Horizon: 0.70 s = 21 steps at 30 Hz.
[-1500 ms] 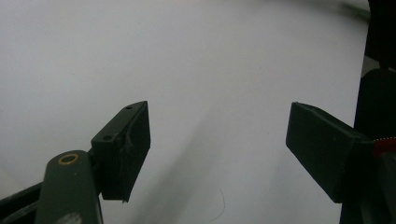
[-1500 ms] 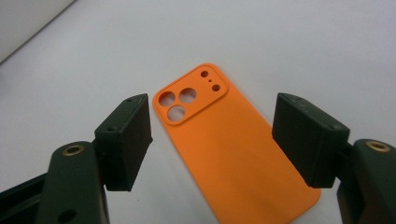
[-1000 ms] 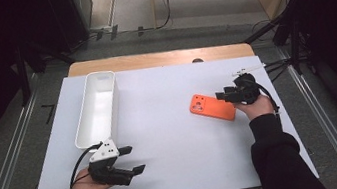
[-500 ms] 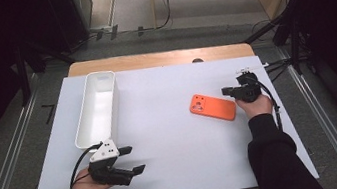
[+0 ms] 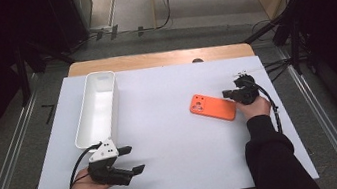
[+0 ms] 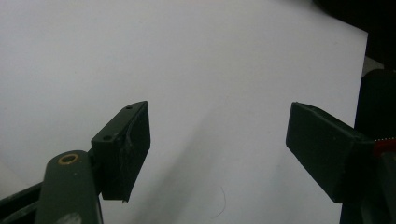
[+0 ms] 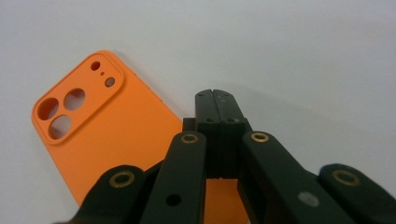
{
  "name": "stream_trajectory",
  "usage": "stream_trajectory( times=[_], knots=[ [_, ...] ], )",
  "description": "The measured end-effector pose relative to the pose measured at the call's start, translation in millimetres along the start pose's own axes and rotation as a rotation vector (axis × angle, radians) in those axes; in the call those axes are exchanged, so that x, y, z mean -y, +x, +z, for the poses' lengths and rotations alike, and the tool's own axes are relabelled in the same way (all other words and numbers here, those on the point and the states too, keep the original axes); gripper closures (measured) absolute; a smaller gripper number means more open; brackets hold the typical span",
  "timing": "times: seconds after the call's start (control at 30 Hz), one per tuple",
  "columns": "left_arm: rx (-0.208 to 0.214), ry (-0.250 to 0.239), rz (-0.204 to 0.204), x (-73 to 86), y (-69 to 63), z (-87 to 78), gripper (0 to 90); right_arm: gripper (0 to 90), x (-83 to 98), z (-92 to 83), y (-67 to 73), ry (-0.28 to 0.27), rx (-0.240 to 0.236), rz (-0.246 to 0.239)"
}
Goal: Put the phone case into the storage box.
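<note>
An orange phone case (image 5: 213, 107) lies flat on the white table cover, camera cut-outs towards the left. My right gripper (image 5: 229, 94) sits at the case's right end, pointing left, low over it. In the right gripper view its jaws (image 7: 215, 95) are pressed together with nothing between them, and the case (image 7: 102, 140) lies under and to the left of them. My left gripper (image 5: 133, 159) rests near the front left edge of the table, open. In the left gripper view its pads (image 6: 219, 135) stand wide apart over bare white surface.
A long white tray (image 5: 116, 102) stands at the back left, lengthwise, with nothing visible in it. The white cover (image 5: 174, 149) spreads over a wooden table (image 5: 151, 59). Cables and dark stands (image 5: 295, 45) crowd the floor at the right.
The right gripper's jaws, spread apart a second ago, have come together. That hand has dropped slightly towards the case's right end. The left hand has kept still.
</note>
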<state>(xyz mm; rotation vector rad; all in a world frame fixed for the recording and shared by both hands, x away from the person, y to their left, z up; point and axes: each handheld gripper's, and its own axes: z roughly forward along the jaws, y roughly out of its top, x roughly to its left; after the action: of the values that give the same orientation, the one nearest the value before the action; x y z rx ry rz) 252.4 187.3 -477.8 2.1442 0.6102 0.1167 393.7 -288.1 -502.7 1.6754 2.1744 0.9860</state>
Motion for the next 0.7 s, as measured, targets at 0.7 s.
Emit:
stream_trajectory(
  times=[0.7],
  knots=[
    [-0.002, 0.001, 0.004, -0.1, 0.0, -0.4, 22.2, 88.2, 4.7, 6.2, 1.6, 0.03, -0.022, 0.014]
  ],
)
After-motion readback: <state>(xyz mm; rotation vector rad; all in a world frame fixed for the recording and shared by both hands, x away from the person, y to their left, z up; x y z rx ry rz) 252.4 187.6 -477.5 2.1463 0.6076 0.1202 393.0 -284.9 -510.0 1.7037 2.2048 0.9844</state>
